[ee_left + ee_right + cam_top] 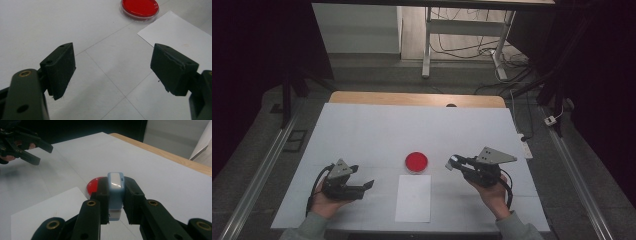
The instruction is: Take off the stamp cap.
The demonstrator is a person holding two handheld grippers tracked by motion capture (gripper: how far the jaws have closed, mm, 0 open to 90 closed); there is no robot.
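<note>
My right gripper clamps a smooth blue-and-white rectangular stamp level above the round red ink pad; my left gripper gapes empty.

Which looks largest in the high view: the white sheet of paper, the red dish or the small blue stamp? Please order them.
1. Sheet of paper.
2. Red dish.
3. Blue stamp, clamped in the right gripper; clearly the smallest.

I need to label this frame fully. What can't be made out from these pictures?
- Blue-and-white block in the right gripper: right gripper view, lower end hidden by the pads, so what it is stays unclear; high view, too small.
- Red dish: right gripper view, mostly behind the jaws.
- Paper sheet: left gripper view, cut by the right edge.
</note>
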